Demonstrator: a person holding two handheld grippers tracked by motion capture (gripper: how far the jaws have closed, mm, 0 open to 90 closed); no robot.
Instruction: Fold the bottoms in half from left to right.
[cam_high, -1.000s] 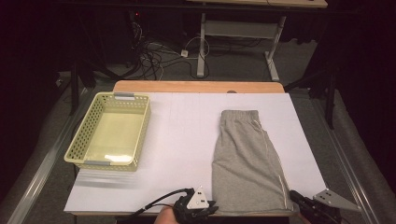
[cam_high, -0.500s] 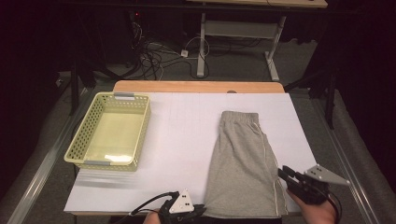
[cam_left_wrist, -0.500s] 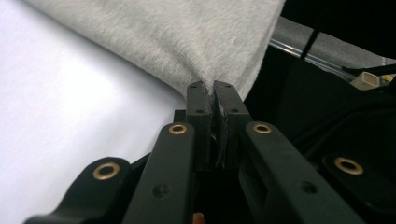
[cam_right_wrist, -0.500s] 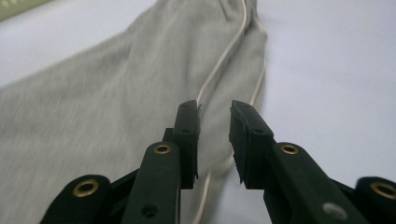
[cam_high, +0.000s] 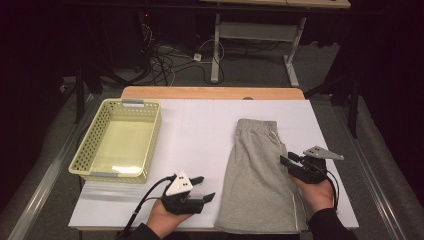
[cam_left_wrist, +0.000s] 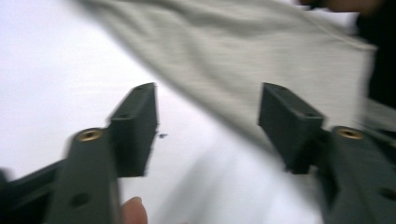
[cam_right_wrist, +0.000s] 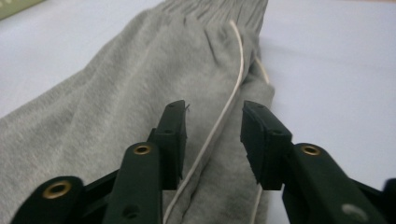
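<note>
The grey shorts (cam_high: 262, 175) were spread flat on the right half of the white table (cam_high: 200, 130), waistband far; no brand, label or writing could be read on them. The left gripper (cam_high: 205, 189) was held just left of their near edge, jaws just opened, nothing gripped. The right gripper (cam_high: 286, 160) was poised over their right edge, jaws just parted astride the pale side stripe (cam_right_wrist: 224, 116), nothing pinched.

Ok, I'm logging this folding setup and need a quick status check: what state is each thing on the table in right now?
Shorts: folded in half lengthwise, lying flat, waistband at the far end.
Basket: upright, empty.
Left hand-held gripper: jaws apart, just been opening, nothing between them, beside the shorts' left edge.
Right hand-held gripper: jaws apart, just been opening, over the shorts' right edge with the white cord between them, not pressed.
</note>
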